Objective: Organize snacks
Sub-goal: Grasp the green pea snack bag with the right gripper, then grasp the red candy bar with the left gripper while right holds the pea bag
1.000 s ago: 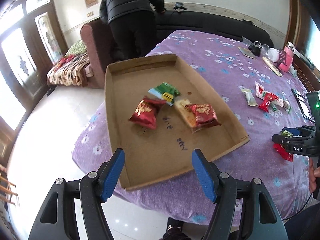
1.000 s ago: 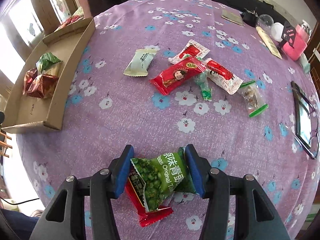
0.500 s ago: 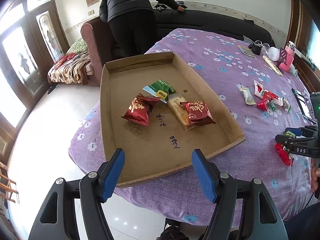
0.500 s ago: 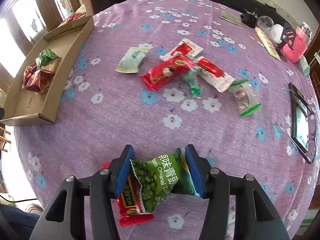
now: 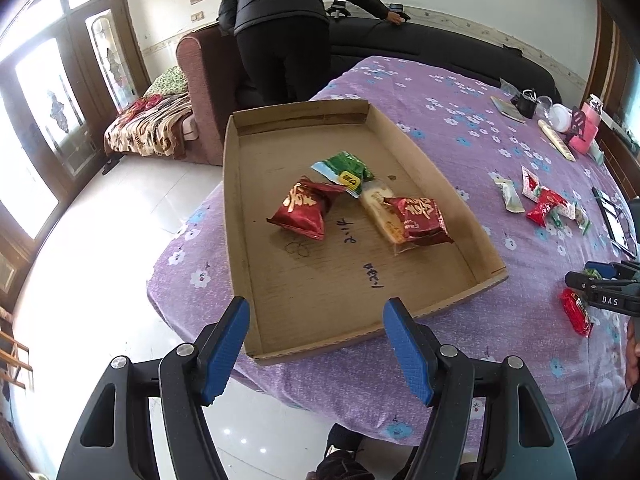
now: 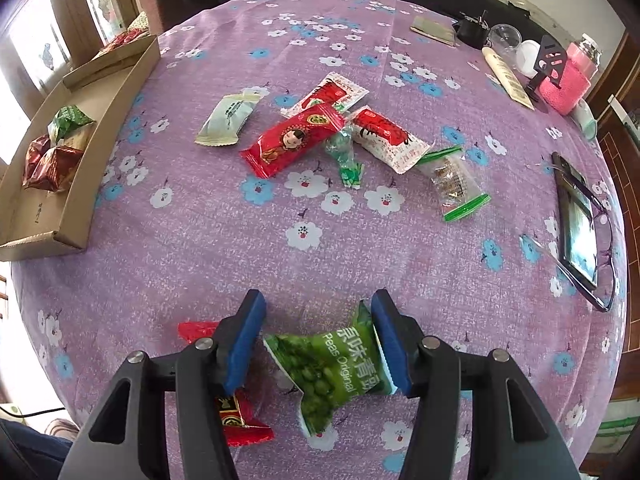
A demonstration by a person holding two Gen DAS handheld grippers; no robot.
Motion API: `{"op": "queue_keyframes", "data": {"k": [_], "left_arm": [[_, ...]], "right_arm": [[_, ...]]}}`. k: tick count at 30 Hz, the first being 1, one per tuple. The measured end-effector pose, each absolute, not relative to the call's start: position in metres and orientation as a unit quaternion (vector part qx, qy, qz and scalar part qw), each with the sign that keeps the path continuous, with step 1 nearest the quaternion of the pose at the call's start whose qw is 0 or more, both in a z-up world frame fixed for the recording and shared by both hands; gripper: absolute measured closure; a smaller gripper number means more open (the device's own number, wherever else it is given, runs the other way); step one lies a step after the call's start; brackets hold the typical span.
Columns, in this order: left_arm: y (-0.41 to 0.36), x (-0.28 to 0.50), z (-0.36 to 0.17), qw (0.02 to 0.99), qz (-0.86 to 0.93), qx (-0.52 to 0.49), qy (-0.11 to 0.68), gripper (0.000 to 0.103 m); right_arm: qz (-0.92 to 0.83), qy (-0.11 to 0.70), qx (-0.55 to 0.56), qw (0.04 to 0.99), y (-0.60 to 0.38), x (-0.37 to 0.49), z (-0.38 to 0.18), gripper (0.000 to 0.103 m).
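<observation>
Right wrist: green pea packet (image 6: 336,368) lies crosswise between tongs (image 6: 316,344).

Two wrist fisheye views, both angled down over the table (image 5: 460,128).
Left view looks across the near tray (image 5: 320,280) toward the sofa (image 5: 440,48); right view looks steeply onto loose snacks (image 6: 292,140). Both share tray and snacks.

A purple flowered cloth covers the surface (image 6: 360,240). On it lie a shallow cardboard tray (image 5: 486,264) at the left edge, loose snack packets (image 6: 292,140) mid-cloth, a red packet (image 6: 244,424) at the near edge, a tablet (image 6: 578,216) and a pink bottle (image 6: 566,80) to the right.
</observation>
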State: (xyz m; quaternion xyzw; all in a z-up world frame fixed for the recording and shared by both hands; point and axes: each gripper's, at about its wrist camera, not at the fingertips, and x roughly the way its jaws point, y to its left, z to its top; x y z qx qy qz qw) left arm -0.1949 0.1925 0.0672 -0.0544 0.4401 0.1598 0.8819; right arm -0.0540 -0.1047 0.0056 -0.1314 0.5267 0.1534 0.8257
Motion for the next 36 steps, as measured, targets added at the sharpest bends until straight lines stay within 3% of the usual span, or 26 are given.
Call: {"op": "queue_keyframes", "data": {"k": [16,36], "left_arm": [[0.168,-0.171,0.073,0.891,0.108,-0.036,0.439,0.030],[0.035,-0.086,0.056,0.856,-0.128,0.021,0.501,0.030]], "right_arm": [[0.109,0.531,-0.095,0.835,-0.147,-0.067,0.006,0.046],[-0.010,0.497,0.064,0.865,-0.270,-0.133,0.035,0.046]]}}
